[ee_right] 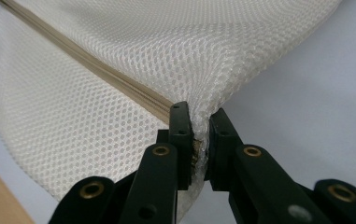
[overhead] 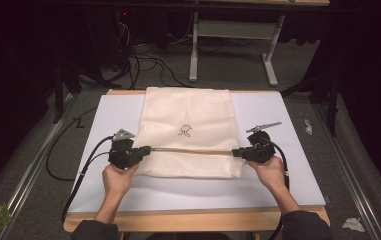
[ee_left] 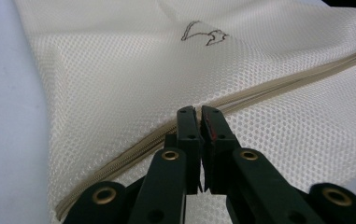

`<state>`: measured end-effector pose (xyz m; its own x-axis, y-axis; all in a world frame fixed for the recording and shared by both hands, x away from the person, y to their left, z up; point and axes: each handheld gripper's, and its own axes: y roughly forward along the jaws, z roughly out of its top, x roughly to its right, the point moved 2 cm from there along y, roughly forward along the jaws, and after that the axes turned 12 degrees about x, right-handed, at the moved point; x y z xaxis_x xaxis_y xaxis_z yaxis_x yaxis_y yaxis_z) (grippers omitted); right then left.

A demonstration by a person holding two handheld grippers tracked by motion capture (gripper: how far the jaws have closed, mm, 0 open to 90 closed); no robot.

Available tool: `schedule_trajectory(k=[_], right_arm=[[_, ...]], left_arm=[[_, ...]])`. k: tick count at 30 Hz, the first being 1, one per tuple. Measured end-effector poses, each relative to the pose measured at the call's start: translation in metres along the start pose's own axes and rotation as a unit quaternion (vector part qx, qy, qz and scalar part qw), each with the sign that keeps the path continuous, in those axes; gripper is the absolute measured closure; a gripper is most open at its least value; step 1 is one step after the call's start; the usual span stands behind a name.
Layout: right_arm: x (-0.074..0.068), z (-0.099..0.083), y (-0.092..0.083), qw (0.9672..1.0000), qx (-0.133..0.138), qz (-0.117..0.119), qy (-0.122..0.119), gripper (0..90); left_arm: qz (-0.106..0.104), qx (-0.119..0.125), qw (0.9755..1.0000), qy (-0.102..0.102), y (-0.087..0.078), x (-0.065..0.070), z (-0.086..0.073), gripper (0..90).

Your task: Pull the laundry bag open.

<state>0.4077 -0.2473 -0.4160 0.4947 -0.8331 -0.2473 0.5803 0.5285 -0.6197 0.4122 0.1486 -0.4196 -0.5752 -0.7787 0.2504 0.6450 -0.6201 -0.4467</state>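
nearest the person: two hands at the near part of the white surface (overhead: 278, 185), each carrying a hand-held gripper. landmark for all positions: the tan zipper (overhead: 193, 150) that runs across the cream mesh laundry bag (overhead: 188, 112).

left hand-held gripper (overhead: 147, 148) sits at the zipper's left end. in the left gripper view the jaws are clenched, pads nearly meeting, on the mesh right beside the zipper line (ee_left: 259, 91). right hand-held gripper (overhead: 234, 152) sits at the zipper's right end; in the right gripper view its jaws pinch a bunched corner of mesh where the zipper (ee_right: 96, 70) stops, fabric puckered between the pads.

judgement: both ends are gripped so the zipper line is pulled taut between the hands. the tape lies straight and slightly raised, the mesh tenting up toward each grip. likely purpose is to hold the bag along that line for lifting or folding; which one cannot be told from here.

near of the zipper: a short band of mesh lying flat, its edge well inside the surface's near rim. far of the zipper: the larger part of the bag, flat, with a small dark embroidered mark (overhead: 185, 131) just beyond the zipper's middle; the bag's far edge reaches the surface's far rim. beyond that: floor, cables, table legs.
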Motion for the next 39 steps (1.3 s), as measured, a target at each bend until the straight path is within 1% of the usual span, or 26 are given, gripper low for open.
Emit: schedule_trajectory(k=[1, 3, 5, 6, 10, 12, 13, 14, 15, 16, 17, 18, 19, 21, 22, 24, 28, 30, 31, 32, 33, 34, 35, 36, 37, 39], right_arm=[[0.000, 0.000, -0.002, 0.9999, 0.006, 0.006, 0.006, 84.3], [-0.004, 0.001, 0.000, 0.9999, 0.003, -0.005, -0.012, 84.3], [-0.003, 0.001, 0.003, 0.9999, -0.001, -0.004, -0.015, 84.4], [-0.003, 0.001, 0.004, 0.9999, -0.002, -0.002, -0.011, 84.3], [-0.001, 0.001, 0.000, 0.9999, 0.006, 0.000, -0.011, 84.3], [0.000, 0.001, -0.001, 0.9999, 0.005, 0.001, -0.010, 84.3], [0.001, 0.001, 0.000, 0.9999, 0.004, 0.003, -0.009, 84.3], [0.000, 0.001, 0.000, 1.0000, 0.003, 0.003, -0.009, 84.4], [0.000, 0.001, 0.000, 0.9998, -0.001, -0.012, -0.016, 84.3], [0.003, 0.001, -0.001, 1.0000, 0.001, -0.003, -0.008, 84.3], [0.004, 0.001, -0.002, 1.0000, 0.002, -0.007, -0.005, 84.4], [0.005, 0.001, -0.004, 0.9999, 0.004, -0.010, -0.008, 84.4], [0.006, 0.001, -0.005, 1.0000, 0.006, -0.005, -0.002, 84.4], [0.005, 0.001, -0.005, 0.9999, 0.006, -0.009, -0.005, 84.4], [0.004, 0.001, -0.005, 0.9999, 0.004, -0.013, -0.010, 84.4], [0.004, 0.001, -0.004, 0.9998, 0.002, -0.015, -0.010, 84.5], [0.007, 0.000, -0.003, 1.0000, 0.004, -0.007, -0.005, 84.4], [0.008, 0.000, -0.003, 1.0000, 0.004, -0.006, -0.002, 84.4], [0.008, 0.000, -0.003, 1.0000, 0.005, -0.004, -0.002, 84.5], [0.008, 0.000, -0.003, 1.0000, 0.007, -0.006, -0.004, 84.4], [0.008, 0.000, -0.004, 1.0000, 0.008, -0.002, -0.002, 84.4], [0.008, 0.000, -0.004, 1.0000, 0.008, -0.001, -0.002, 84.5], [0.008, 0.001, -0.003, 0.9999, 0.005, -0.012, -0.010, 84.5], [0.009, 0.000, -0.003, 0.9997, 0.002, -0.019, -0.011, 84.5], [0.012, 0.000, -0.004, 0.9999, 0.004, -0.010, 0.001, 84.6], [0.016, -0.001, -0.006, 0.9997, 0.004, -0.022, -0.002, 84.5]], left_arm=[[0.003, 0.000, 1.0000, 0.003, 0.000, 0.001, 0.000, 87.4], [0.007, 0.003, 1.0000, 0.006, -0.001, 0.001, 0.003, 87.4], [0.007, 0.004, 1.0000, 0.005, -0.002, 0.000, 0.003, 87.4], [0.008, 0.004, 1.0000, 0.006, -0.001, 0.000, 0.003, 87.4], [0.005, -0.004, 1.0000, 0.007, 0.001, 0.001, 0.002, 87.4], [0.003, -0.004, 1.0000, 0.006, 0.001, 0.000, 0.003, 87.4], [0.005, -0.004, 1.0000, 0.004, 0.001, 0.000, 0.003, 87.4], [0.019, -0.005, 0.9998, 0.011, 0.000, -0.001, 0.003, 87.5], [0.010, -0.003, 0.9999, 0.000, -0.001, -0.004, 0.003, 87.5], [0.020, -0.004, 0.9998, 0.002, -0.003, -0.005, 0.003, 87.5], [0.018, -0.002, 0.9998, 0.003, -0.004, -0.006, 0.004, 87.5], [0.015, 0.001, 0.9999, -0.001, -0.006, -0.006, 0.005, 87.5], [0.013, 0.002, 0.9999, 0.001, -0.006, -0.005, 0.005, 87.5], [0.014, 0.003, 0.9998, 0.012, -0.006, -0.002, 0.008, 87.5], [0.013, 0.004, 0.9998, 0.012, -0.005, -0.001, 0.008, 87.5], [0.013, 0.002, 0.9999, 0.011, -0.005, -0.003, 0.008, 87.5], [0.014, -0.003, 0.9998, 0.012, -0.006, -0.004, 0.007, 87.5], [0.018, -0.004, 0.9998, 0.010, -0.006, -0.004, 0.008, 87.5], [0.024, -0.007, 0.9996, 0.012, -0.006, -0.006, 0.008, 87.5], [0.024, -0.008, 0.9996, 0.011, -0.006, -0.007, 0.008, 87.5], [0.026, -0.009, 0.9995, 0.012, -0.006, -0.008, 0.008, 87.5], [0.038, -0.011, 0.9990, 0.020, -0.007, -0.008, 0.009, 87.5], [0.047, -0.011, 0.9986, 0.021, -0.008, -0.010, 0.009, 87.6], [0.040, -0.008, 0.9991, 0.012, -0.009, -0.013, 0.009, 87.6], [0.047, -0.007, 0.9988, 0.013, -0.011, -0.015, 0.010, 87.6], [0.043, -0.004, 0.9990, 0.006, -0.015, -0.019, 0.011, 87.6]])
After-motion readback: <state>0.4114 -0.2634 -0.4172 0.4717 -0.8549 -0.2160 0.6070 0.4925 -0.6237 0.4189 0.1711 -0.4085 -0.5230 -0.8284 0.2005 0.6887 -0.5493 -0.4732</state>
